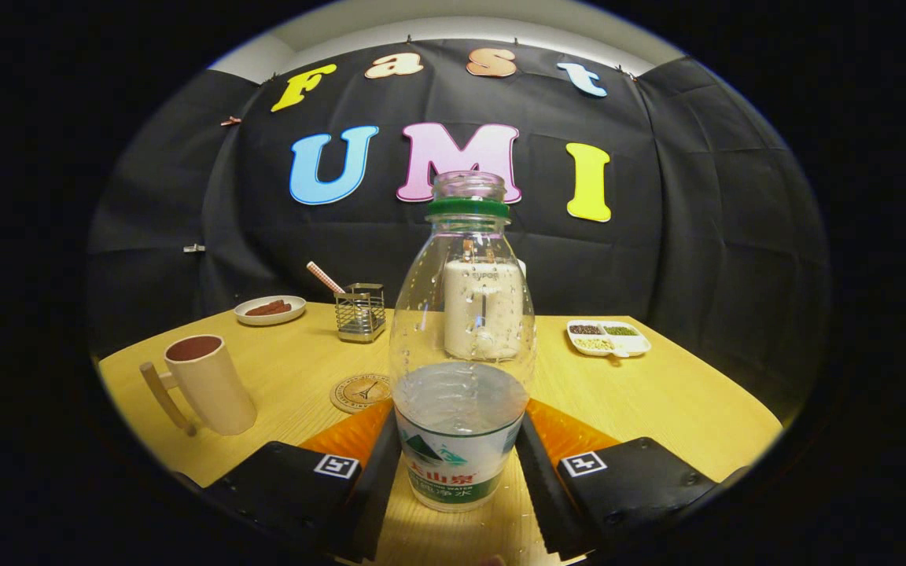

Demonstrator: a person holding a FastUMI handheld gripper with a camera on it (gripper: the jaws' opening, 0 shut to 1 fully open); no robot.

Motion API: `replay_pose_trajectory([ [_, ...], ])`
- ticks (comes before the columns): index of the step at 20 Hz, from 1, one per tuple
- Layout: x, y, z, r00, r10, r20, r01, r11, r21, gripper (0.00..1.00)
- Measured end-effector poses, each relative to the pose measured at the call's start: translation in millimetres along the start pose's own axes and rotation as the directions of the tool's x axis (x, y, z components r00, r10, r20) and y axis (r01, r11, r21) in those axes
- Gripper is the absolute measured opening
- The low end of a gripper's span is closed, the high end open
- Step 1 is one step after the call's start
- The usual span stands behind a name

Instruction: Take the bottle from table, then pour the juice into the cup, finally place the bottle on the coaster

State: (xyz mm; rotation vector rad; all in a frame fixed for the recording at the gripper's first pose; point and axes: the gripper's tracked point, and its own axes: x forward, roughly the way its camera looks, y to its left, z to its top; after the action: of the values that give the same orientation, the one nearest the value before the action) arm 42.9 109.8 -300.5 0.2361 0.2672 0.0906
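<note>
Now, over on the left, the cup [209, 383] stands on the bench [681, 393] with its mouth up, ready to take the pour. Moving inward, the coaster [360, 391] lies flat and bare just ahead of the left finger, kept free for the bottle. Centre stage, the bottle [462, 346] stands upright, uncapped, partly full, between the fingers of the tool [459, 464], which look pressed against its lower sides. Level approach, fingers pointing forward, bottle apparently not yet lifted.
</note>
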Motion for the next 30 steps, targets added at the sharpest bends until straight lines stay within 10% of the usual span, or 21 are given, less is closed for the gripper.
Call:
replay_pose_trajectory([
  [14, -14, 19, 95, 0.997, -0.07, 0.033, 0.077, 0.915, -0.396, 0.68],
  [30, -28, 51, 102, 0.986, -0.168, 0.006, 0.108, 0.61, -0.785, 0.67],
])
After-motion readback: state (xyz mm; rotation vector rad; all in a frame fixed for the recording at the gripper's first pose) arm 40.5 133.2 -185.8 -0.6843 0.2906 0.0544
